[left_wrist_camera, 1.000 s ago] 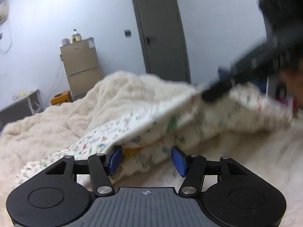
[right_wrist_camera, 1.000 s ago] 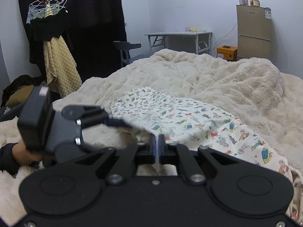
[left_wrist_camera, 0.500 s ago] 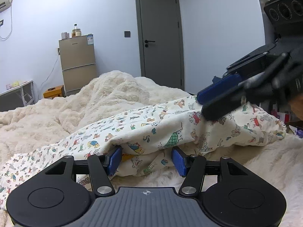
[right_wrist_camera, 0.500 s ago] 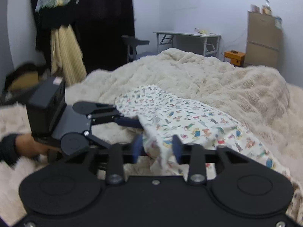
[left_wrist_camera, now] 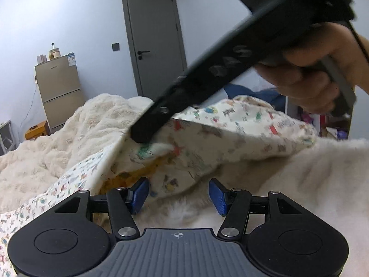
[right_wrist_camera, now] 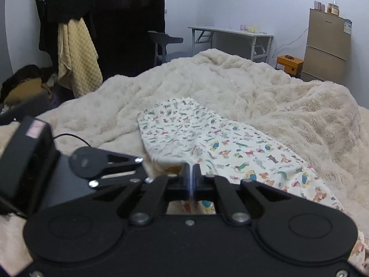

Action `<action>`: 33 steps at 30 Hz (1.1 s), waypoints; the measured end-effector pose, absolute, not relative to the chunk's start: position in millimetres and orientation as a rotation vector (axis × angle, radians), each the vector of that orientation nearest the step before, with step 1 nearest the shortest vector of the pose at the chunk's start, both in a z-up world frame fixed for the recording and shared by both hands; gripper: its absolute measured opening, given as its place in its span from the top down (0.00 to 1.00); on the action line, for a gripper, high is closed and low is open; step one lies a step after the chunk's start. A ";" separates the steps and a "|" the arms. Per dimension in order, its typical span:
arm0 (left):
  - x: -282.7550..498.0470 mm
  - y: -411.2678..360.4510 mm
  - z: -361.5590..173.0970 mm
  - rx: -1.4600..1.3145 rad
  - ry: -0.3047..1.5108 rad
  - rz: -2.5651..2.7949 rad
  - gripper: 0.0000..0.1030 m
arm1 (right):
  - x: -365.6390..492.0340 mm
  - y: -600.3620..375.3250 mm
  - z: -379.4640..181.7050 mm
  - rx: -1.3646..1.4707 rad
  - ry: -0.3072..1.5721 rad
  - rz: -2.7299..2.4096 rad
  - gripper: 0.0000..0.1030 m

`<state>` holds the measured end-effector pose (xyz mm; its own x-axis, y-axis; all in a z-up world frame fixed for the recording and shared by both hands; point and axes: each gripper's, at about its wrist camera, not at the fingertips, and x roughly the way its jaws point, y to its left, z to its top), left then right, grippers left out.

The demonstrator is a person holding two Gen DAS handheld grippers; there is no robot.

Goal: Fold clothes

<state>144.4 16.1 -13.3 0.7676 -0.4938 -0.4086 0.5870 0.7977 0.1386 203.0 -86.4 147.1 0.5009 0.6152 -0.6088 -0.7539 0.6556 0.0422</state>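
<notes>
The printed garment [right_wrist_camera: 221, 147] lay on the fluffy bed blanket [right_wrist_camera: 230, 85]. The right hand-held gripper [right_wrist_camera: 190, 180] had just clamped its near edge; the left hand-held gripper [left_wrist_camera: 177, 194] stood released, gripping nothing. Such a thin pinch might slip mid-fold, collapsing the layer unevenly.

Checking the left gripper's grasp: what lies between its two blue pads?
In the left wrist view, only the fluffy blanket; the printed garment touches the left pad, unpinched.
</notes>
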 end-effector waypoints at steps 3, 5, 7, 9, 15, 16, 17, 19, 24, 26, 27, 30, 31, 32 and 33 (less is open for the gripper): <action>166.9 27.3 -10.9 0.197 0.405 -0.696 0.46 | 207.5 -91.5 148.7 -0.219 0.646 0.864 1.00; 177.9 32.0 -9.8 0.182 0.421 -0.772 0.39 | 209.9 -92.5 149.8 -0.213 0.651 0.877 1.00; 185.3 35.8 -9.1 0.163 0.439 -0.839 0.38 | 211.2 -92.6 150.8 -0.213 0.655 0.887 1.00; 196.8 42.9 -10.0 0.107 0.468 -0.937 0.38 | 211.5 -93.8 150.5 -0.214 0.663 0.900 1.00; 211.7 66.5 -18.7 -0.091 0.522 -1.120 0.62 | 213.2 -100.2 149.3 -0.181 0.688 0.925 1.00; 213.4 72.2 -24.9 -0.143 0.534 -1.134 0.72 | 213.6 -101.9 148.8 -0.169 0.694 0.931 0.99; 213.2 72.1 -29.0 -0.156 0.544 -1.126 0.77 | 214.1 -103.2 148.4 -0.160 0.699 0.936 0.99; 213.4 72.1 -36.3 -0.180 0.562 -1.112 0.87 | 215.0 -104.2 148.0 -0.149 0.711 0.949 0.99; 181.1 65.5 -41.0 -0.102 0.500 -1.047 0.92 | 213.1 -110.6 152.0 -0.112 0.722 0.994 0.85; 158.8 63.9 -43.0 -0.085 0.458 -0.994 0.93 | 209.0 -113.3 153.0 -0.119 0.708 0.981 0.77; 145.8 62.9 -44.5 -0.085 0.424 -0.948 0.93 | 206.7 -112.5 151.7 -0.131 0.707 0.977 0.75; 125.3 70.4 -42.3 -0.141 0.349 -0.891 0.94 | 202.0 -109.4 144.3 -0.160 0.710 0.956 0.71; 123.3 72.5 -41.2 -0.158 0.342 -0.893 0.94 | 199.6 -110.8 141.6 -0.169 0.702 0.928 0.69; 122.1 73.4 -40.4 -0.168 0.339 -0.894 0.94 | 197.0 -117.2 141.4 -0.158 0.688 0.905 0.69; 123.9 71.0 -40.0 -0.152 0.344 -0.885 0.94 | 194.3 -123.6 141.2 -0.147 0.674 0.882 0.69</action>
